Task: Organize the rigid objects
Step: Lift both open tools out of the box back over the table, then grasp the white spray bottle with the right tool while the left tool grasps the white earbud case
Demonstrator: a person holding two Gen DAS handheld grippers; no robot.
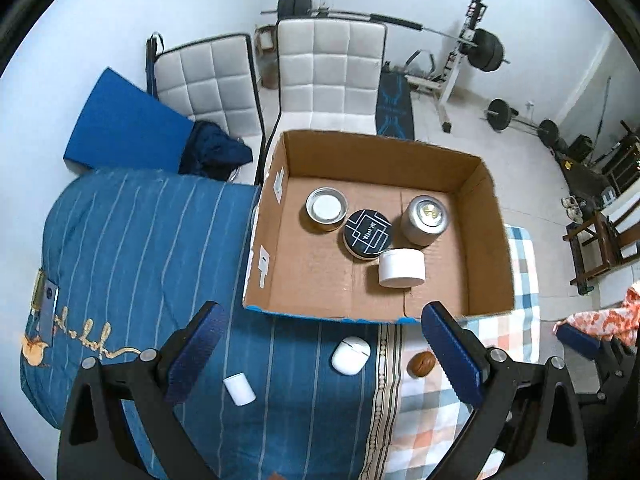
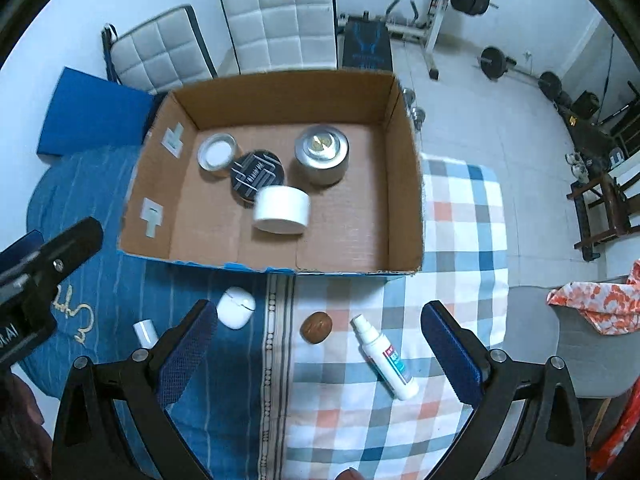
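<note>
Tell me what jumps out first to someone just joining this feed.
The open cardboard box on the bed, holding four round containers clustered mid-floor, the white jar nearest. In front of it on the bedding lie a white earbud case, a walnut and a spray bottle, between the open right gripper fingers.

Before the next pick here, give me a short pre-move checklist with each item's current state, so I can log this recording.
1. Left gripper open and holding nothing: ok.
2. Right gripper open and holding nothing: ok.
3. Cardboard box has bare floor free for another item: ok.
4. Items still outside the box: white earbud case, small white cylinder, walnut, spray bottle: not ok, four remain.
5. White jar in the box sitting upright: not ok, it lies on its side against the black tin.
6. Spray bottle cap firmly closed: cannot tell.
</note>
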